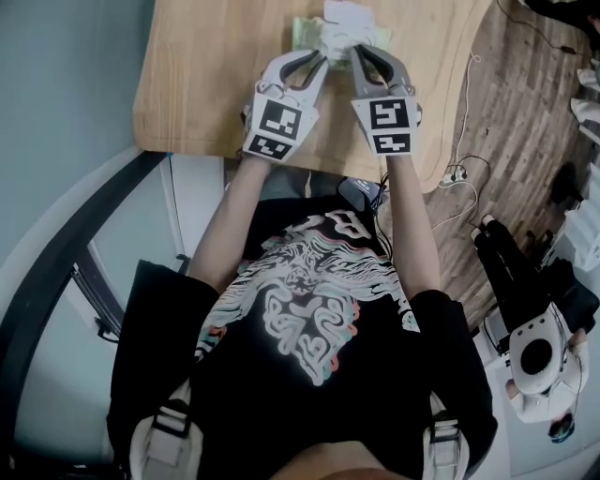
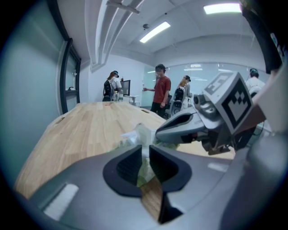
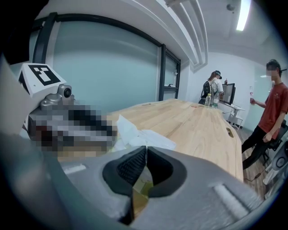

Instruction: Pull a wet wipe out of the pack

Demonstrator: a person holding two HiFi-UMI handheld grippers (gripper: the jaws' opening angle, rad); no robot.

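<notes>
Pack (image 1: pixel 309 36): pale green, lying on the tabletop (image 1: pixel 206 75) straight ahead of you, right at the tips of both grippers.

Tabletop: light wood, long, with rounded corners.

Floor (image 1: pixel 525 103): wood planks to your right, with a white cable (image 1: pixel 461 141) trailing across them.

People (image 2: pixel 161 92): a small group standing beyond the tabletop's far end, seen in the left gripper view.

Left gripper (image 1: pixel 317 56): you hold it pointing forward and down onto the pack's left part. Its fingers (image 2: pixel 128 166) are nearly together and pinch a strip of pale green-white pack material. That strip fills the narrow gap between the pads.

Right gripper (image 1: pixel 362 52): it lies alongside the left one, close but apart, with its tip at the pack's right part. Its fingers (image 3: pixel 132 166) are pressed together, and the tips meet just at the near edge of the wipe (image 1: pixel 345 15). Whether any of the wipe is caught between them cannot be told.

Wipe: white and crumpled, sticking up out of the top of the pack, just beyond both tips.
</notes>
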